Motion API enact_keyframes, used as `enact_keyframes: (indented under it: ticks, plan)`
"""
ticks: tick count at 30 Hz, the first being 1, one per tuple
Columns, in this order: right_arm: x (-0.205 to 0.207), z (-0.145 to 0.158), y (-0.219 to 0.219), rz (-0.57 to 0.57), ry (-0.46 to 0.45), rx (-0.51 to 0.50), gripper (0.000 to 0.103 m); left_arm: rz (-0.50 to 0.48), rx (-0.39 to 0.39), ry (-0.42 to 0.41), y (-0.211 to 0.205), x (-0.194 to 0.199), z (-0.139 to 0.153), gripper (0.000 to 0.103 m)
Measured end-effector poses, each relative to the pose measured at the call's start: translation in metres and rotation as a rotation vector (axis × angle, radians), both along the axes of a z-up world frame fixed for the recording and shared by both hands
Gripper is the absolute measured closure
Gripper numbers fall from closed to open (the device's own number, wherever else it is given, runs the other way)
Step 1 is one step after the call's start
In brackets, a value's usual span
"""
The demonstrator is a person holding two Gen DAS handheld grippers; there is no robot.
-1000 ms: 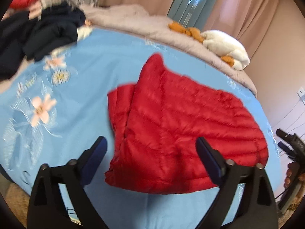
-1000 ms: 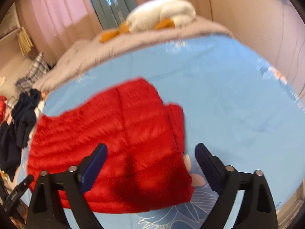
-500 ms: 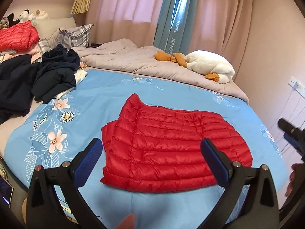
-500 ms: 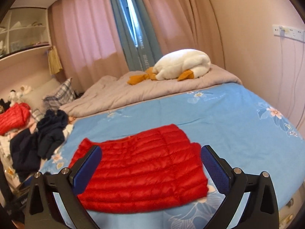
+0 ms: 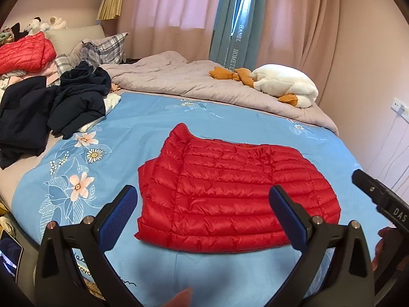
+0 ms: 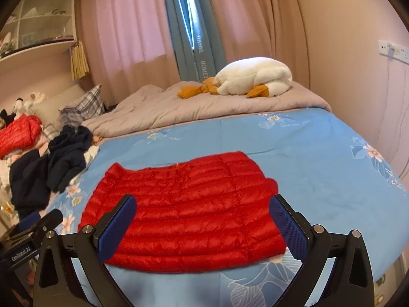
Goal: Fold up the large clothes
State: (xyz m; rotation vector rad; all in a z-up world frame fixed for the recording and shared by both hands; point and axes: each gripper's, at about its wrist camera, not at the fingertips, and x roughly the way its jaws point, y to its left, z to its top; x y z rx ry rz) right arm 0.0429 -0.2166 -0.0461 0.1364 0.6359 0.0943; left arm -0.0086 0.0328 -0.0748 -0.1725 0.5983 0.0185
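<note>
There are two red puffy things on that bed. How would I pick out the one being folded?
Start at the blue flowered bedspread. The red quilted jacket lies flat, folded, alone in its middle. The other red jacket sits up by the pillows, on top of a heap of clothes.

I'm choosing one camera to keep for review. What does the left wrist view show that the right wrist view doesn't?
Left wrist only: a fingertip at the bottom edge and a phone screen at the left edge.
Right wrist only: the wall shelf and the flowers at the bedspread's right edge.
Both: the folded red jacket on the blue bedspread, the dark clothes, the plush goose and open tongs.
</note>
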Motion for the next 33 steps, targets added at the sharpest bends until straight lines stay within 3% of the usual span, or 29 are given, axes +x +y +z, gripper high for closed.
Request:
enact_keyframes:
  ticks: [11, 33]
  plan:
    - [0.0, -0.005, 0.004, -0.017, 0.021, -0.036, 0.001, 0.003, 0.036, 0.014, -0.008, 0.001, -0.002, 0.0]
    - [0.004, -0.011, 0.014, -0.007, 0.047, -0.055, 0.001, -0.001, 0.033, 0.053, -0.009, 0.004, -0.01, 0.0]
